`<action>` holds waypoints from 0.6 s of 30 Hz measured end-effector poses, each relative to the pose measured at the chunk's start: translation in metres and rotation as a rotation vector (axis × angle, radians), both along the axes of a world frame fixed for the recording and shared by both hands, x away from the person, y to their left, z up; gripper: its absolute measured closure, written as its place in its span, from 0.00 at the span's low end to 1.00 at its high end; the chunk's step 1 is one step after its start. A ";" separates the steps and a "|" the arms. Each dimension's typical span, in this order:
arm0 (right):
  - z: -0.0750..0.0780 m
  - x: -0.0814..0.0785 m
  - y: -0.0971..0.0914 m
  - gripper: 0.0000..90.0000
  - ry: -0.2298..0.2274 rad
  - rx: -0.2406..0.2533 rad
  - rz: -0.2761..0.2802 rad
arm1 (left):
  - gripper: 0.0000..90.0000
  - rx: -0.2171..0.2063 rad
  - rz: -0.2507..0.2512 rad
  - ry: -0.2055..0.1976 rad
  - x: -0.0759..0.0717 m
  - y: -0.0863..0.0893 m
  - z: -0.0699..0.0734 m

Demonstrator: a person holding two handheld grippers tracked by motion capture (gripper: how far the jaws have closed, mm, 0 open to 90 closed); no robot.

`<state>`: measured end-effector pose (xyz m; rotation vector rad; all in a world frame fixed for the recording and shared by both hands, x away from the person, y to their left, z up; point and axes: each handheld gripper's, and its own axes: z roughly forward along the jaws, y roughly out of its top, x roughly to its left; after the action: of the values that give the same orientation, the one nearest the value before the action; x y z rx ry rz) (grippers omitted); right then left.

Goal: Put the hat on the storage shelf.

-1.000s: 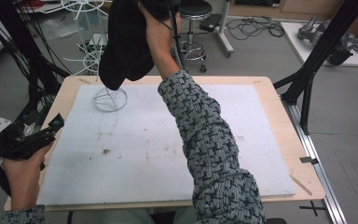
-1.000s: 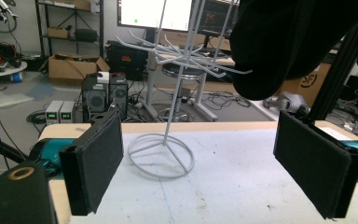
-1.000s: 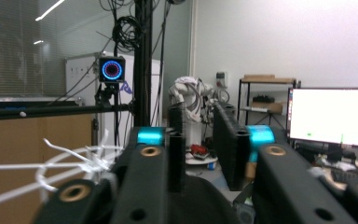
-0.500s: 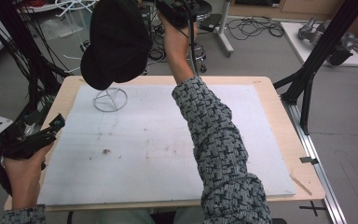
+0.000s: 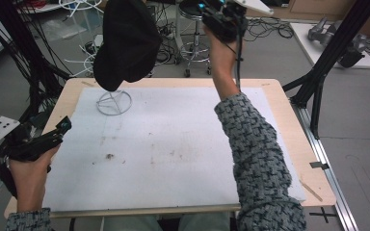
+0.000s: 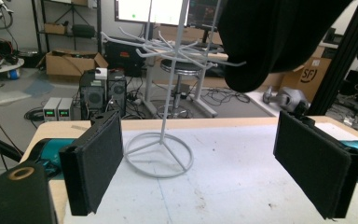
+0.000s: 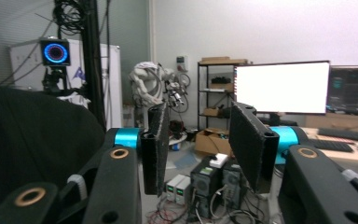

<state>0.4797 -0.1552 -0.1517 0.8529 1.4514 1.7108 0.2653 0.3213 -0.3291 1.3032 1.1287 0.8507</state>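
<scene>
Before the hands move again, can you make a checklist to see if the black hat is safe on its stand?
1. Black hat sits on top of the white wire stand: ok.
2. Right gripper has let go; its jaws have just been opening, nothing between them: ok.
3. Right gripper is clear of the hat: ok.
4. Stand's ring base is flat on the table: ok.
5. Left gripper open, holding nothing: ok.
6. Hat hooked firmly: cannot tell.

A robotics lab: black framing struts (image 5: 327,72), tangled floor cables (image 5: 270,29), desktop computers (image 6: 105,95), lit monitors (image 7: 282,86) and a shelved robot arm (image 7: 156,81) surround the counter (image 5: 289,139).
</scene>
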 end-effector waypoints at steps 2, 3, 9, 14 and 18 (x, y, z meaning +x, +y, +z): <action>-0.005 -0.003 -0.018 0.62 0.012 -0.002 -0.010 | 0.18 0.002 -0.002 0.003 0.002 -0.001 -0.001; -0.011 -0.008 -0.035 0.61 0.011 -0.005 -0.026 | 0.18 0.002 -0.002 0.003 0.003 -0.002 -0.001; -0.027 -0.026 -0.078 0.53 0.021 -0.013 -0.082 | 0.18 0.016 -0.013 0.016 0.009 -0.008 -0.004; -0.044 -0.043 -0.110 0.43 0.034 -0.026 -0.132 | 0.18 0.029 -0.025 0.023 0.011 -0.014 -0.006; -0.060 -0.059 -0.135 0.35 0.053 -0.042 -0.165 | 0.18 0.042 -0.032 0.024 0.012 -0.018 -0.008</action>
<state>0.4204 -0.2902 -0.2112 0.9743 1.4059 1.5408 0.2777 0.3032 -0.3367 1.3663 1.1111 0.8414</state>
